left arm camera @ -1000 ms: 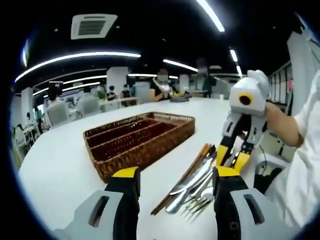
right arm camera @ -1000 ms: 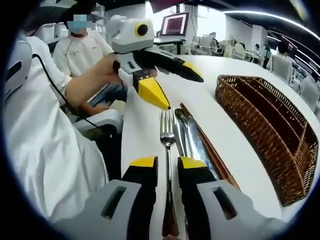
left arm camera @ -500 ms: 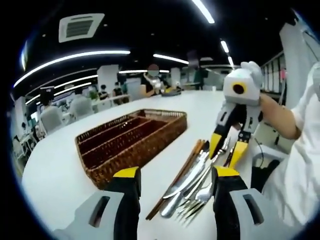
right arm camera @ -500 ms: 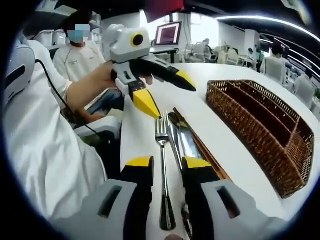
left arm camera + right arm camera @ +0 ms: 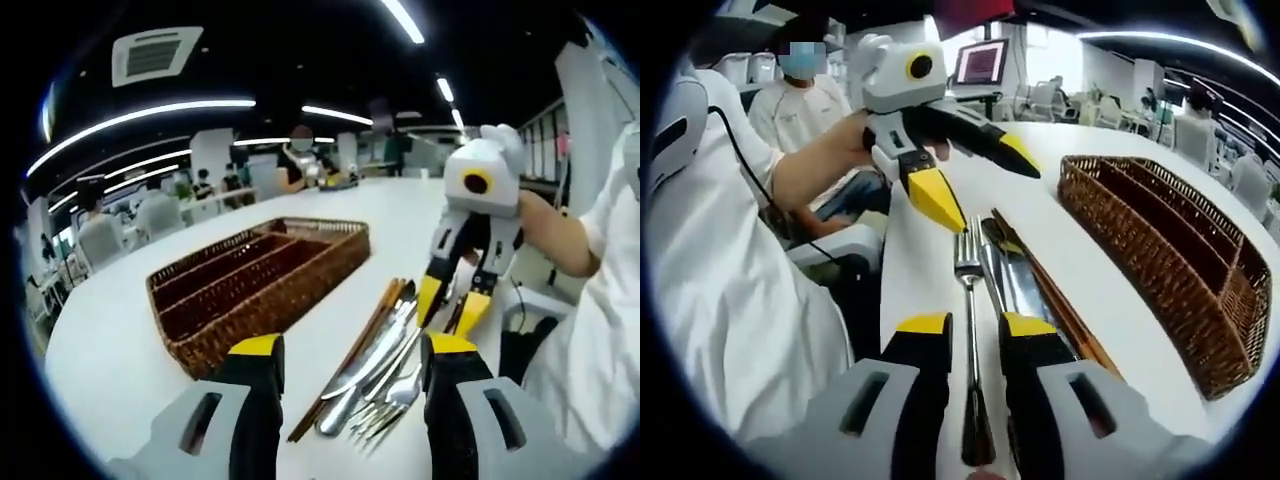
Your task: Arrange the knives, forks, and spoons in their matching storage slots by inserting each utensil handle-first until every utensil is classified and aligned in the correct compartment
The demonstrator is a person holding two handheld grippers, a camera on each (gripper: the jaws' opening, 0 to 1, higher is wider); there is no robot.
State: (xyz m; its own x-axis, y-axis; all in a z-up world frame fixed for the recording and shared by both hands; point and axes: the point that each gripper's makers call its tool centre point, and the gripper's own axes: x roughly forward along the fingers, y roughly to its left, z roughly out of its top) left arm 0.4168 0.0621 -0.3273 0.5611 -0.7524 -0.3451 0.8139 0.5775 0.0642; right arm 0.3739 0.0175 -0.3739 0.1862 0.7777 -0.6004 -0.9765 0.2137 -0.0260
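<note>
In the left gripper view, your left gripper point(image 5: 345, 368) hangs low over the table point(image 5: 130, 330) with its fingers wide apart and nothing between them. The cutlery pile point(image 5: 370, 370) lies just ahead of those fingers: a knife, forks with tines toward you, and what look like chopsticks point(image 5: 350, 365) along the left edge. The basket point(image 5: 255, 280) sits beside the pile, its long slots apparently empty. Your right gripper point(image 5: 445, 305) comes in from the right, tips down at the far end of the pile, fingers parted.

In the right gripper view, your right gripper point(image 5: 975, 335) straddles the fork point(image 5: 971, 340), fingers open on either side of its handle and not yet closed on it. The knife point(image 5: 1015, 285) lies touching the fork's right side. To take the fork cleanly, I'd close only on its handle, keep the knife out of the pinch, then lift before turning it handle-first toward a slot. The left gripper point(image 5: 985, 180) hovers past the tines, open.

The table is white, smooth and round-edged, so cutlery will likely slide. The room is an open office with strip lights, seated people and a monitor point(image 5: 982, 65).
</note>
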